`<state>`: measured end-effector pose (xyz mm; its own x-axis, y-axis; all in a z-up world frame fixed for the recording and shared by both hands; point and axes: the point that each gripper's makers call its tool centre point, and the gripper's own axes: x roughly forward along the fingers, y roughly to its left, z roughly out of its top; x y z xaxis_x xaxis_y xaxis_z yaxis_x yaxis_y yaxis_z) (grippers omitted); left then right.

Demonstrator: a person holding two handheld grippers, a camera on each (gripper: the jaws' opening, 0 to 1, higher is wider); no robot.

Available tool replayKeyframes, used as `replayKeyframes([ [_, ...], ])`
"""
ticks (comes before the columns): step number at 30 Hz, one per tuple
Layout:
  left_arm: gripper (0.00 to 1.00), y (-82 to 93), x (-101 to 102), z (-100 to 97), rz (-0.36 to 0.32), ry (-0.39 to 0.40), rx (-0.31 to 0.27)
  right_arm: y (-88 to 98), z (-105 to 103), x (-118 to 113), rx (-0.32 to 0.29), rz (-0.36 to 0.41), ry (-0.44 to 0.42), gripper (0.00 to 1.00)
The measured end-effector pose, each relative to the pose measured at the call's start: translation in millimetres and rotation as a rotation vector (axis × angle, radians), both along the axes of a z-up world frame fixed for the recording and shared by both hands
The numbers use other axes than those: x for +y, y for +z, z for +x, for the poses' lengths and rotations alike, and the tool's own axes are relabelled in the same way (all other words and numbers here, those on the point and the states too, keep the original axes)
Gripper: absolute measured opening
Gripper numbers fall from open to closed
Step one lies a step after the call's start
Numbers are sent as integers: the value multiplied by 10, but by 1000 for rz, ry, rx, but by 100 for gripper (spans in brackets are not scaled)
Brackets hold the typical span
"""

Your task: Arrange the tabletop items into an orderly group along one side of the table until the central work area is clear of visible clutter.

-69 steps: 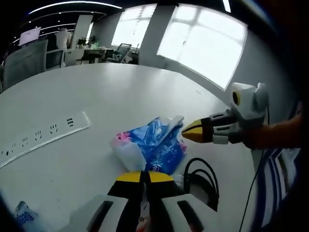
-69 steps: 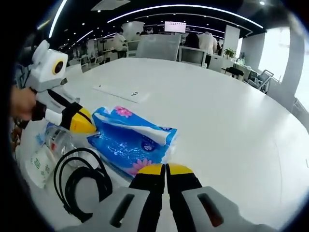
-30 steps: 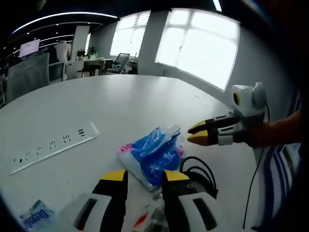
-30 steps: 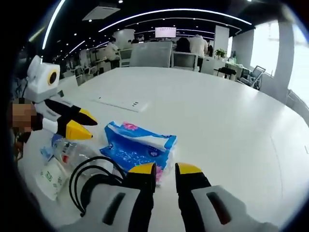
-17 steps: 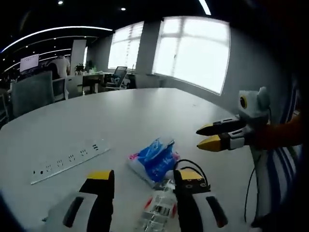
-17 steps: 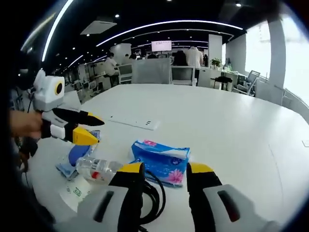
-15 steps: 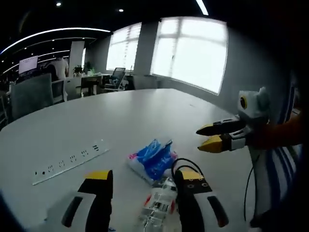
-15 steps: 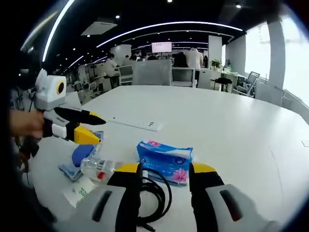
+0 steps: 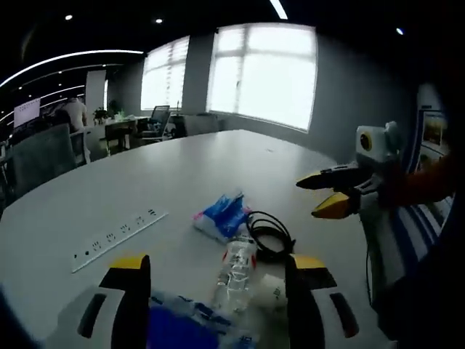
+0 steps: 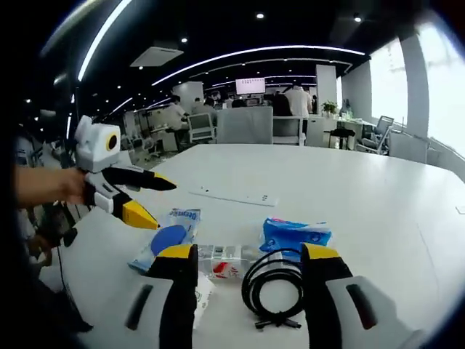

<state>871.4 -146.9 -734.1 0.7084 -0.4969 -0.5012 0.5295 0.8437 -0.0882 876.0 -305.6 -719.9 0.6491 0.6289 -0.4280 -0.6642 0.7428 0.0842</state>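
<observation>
Since earlier: both grippers have drawn back from the blue tissue pack and their fingers have spread from pressed together to wide apart; neither holds anything.

Left gripper [image 9: 215, 267]: fingers wide, empty, hovering above the items at the near edge of the counter [image 9: 174, 174].

Right gripper [image 10: 249, 256]: fingers wide, empty, above the same group from the other side.

Left gripper view: clear water bottle [image 9: 234, 267] lies between the fingers' lines; a white packet [image 9: 270, 289] just beside it; a blue wipes pouch [image 9: 182, 326] closest to the camera; beyond, the black coiled cable [image 9: 267, 231] touches the tissue pack [image 9: 221, 215]. White power strip [image 9: 120, 231] lies apart, toward the counter's middle. Windows [image 9: 261, 73] stand behind.

Right gripper view: bottle [image 10: 221, 260], cable [image 10: 275, 285], tissue pack [image 10: 292, 234] and wipes pouch [image 10: 168, 236] sit in a loose row; office desks and standing people show at the back.

Open room: the counter's centre and far edge are bare apart from the power strip [image 10: 234, 195].
</observation>
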Motion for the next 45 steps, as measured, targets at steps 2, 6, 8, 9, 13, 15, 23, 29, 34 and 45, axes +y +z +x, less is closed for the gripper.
replayKeyframes([
  [2,76,-6,148,-29,-3,8,1,24,-119,82,-9,7,11,54],
  [6,77,12,371,-60,16,11,-11,51,-375,277,-14,21,37,54],
  [8,77,13,441,-97,23,13,-17,69,-500,372,-8,54,33,53],
  [9,77,7,502,-99,27,13,-19,57,-580,435,-6,67,36,54],
  [13,77,-38,662,-124,36,13,-1,-67,-826,610,23,62,54,52],
  [15,77,-68,741,-134,40,12,7,-115,-903,681,40,68,57,52],
  [23,68,-214,956,-49,50,-11,24,-262,-1098,932,94,79,41,48],
  [29,63,-351,1034,69,54,-30,43,-362,-1177,1098,150,109,4,43],
  [34,56,-457,1016,82,69,-66,72,-510,-1236,1174,200,117,-25,41],
  [45,53,-715,1140,185,112,-122,127,-855,-1347,1406,331,136,-92,37],
])
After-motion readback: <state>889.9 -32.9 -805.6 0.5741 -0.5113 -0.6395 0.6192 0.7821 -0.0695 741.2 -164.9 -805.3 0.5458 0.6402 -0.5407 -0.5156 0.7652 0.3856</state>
